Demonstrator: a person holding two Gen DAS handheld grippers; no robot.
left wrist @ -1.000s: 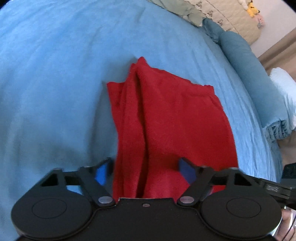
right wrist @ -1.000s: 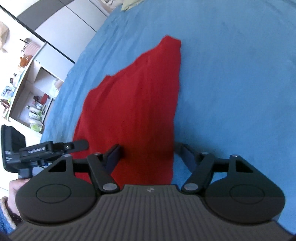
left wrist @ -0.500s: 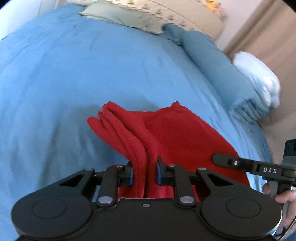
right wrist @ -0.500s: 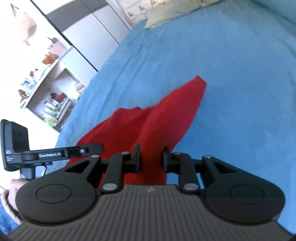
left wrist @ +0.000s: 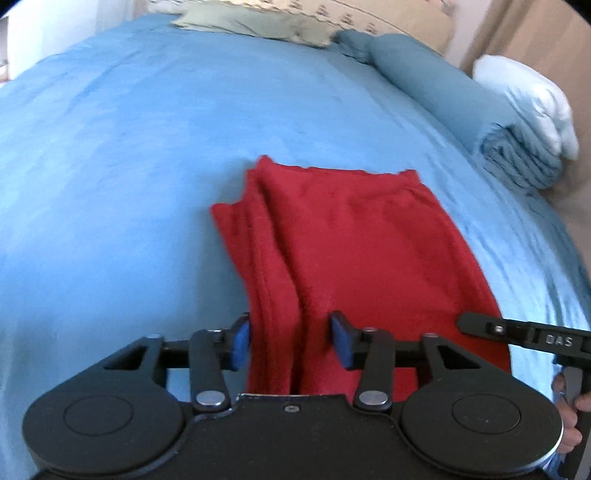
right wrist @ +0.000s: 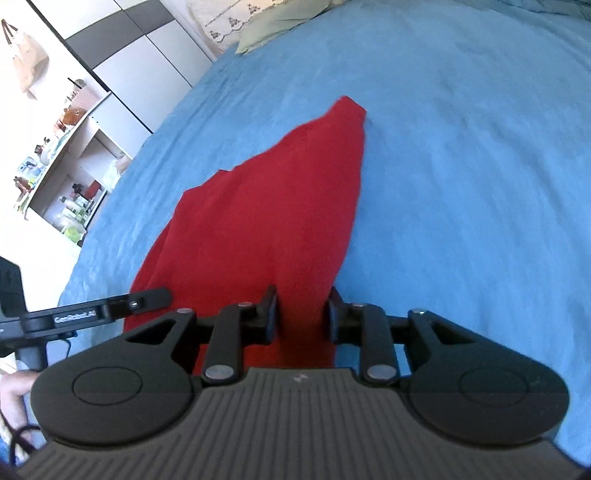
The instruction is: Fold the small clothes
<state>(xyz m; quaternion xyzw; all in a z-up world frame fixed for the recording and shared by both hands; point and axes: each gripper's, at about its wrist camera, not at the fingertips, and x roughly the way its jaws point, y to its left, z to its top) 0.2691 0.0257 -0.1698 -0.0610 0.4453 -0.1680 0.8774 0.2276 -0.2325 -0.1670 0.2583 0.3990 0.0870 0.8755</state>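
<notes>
A red garment (left wrist: pixel 351 240) lies folded on the blue bed cover (left wrist: pixel 129 147), its bunched left edge running down between my left gripper's (left wrist: pixel 290 339) blue pads. Those jaws are opening: the left pad brushes the folds and the right pad stands clear. In the right wrist view the same red garment (right wrist: pixel 277 206) tapers away from my right gripper (right wrist: pixel 301 317). Its jaws are also opening, with a strip of cloth filling the gap between them. Each gripper's side arm shows in the other's view.
A rolled blue blanket (left wrist: pixel 443 85) and a white pillow (left wrist: pixel 528 99) lie along the bed's right side, and a green pillow (left wrist: pixel 251 22) sits at the head. Open shelves (right wrist: pixel 62 177) and a wardrobe (right wrist: pixel 147 48) stand beyond the bed's left edge.
Half a second ago both grippers were shut on the red cloth and holding it up. Now both pairs of jaws stand wider and the garment lies flatter on the bed.
</notes>
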